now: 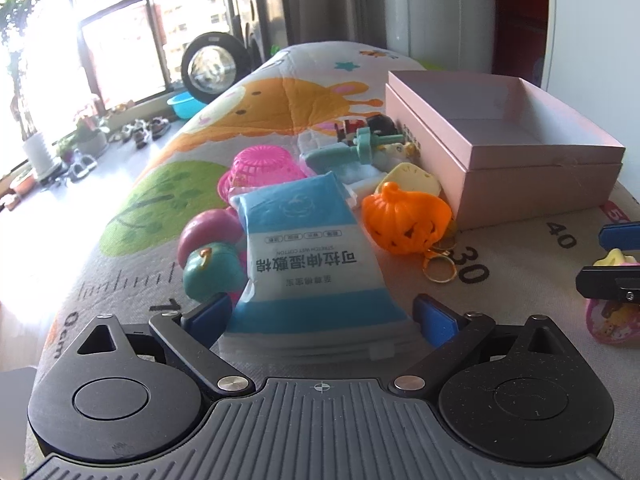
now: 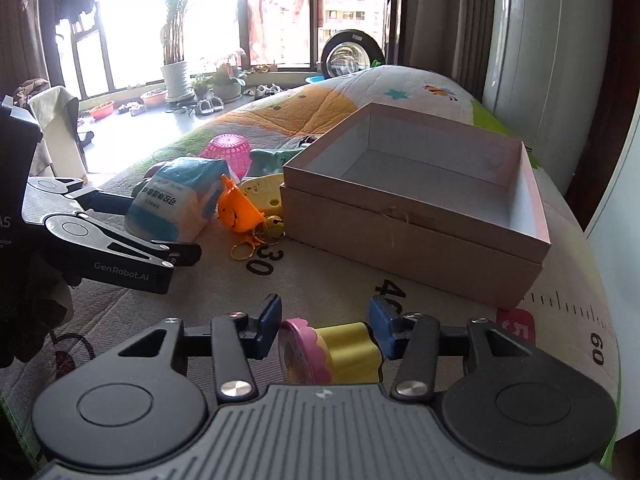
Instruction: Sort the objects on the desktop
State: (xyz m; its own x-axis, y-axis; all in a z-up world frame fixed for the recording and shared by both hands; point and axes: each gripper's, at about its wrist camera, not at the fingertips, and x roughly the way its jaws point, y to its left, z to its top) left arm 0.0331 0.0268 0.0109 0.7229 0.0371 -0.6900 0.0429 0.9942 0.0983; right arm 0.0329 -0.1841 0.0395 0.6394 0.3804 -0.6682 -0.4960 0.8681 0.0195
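Note:
My left gripper is open with its jaws on either side of the near end of a blue and white pack of wet cotton wipes, not closed on it. The pack also shows in the right wrist view, as does my left gripper. My right gripper is shut on a pink and yellow toy, just above the mat. It also shows at the right edge of the left wrist view. An open pink box stands ahead, empty inside.
A pile of toys lies left of the box: an orange pumpkin keychain, a pink basket, a teal and purple toy, a yellow piece, a teal toy. The ruler-printed mat drops off at its edges.

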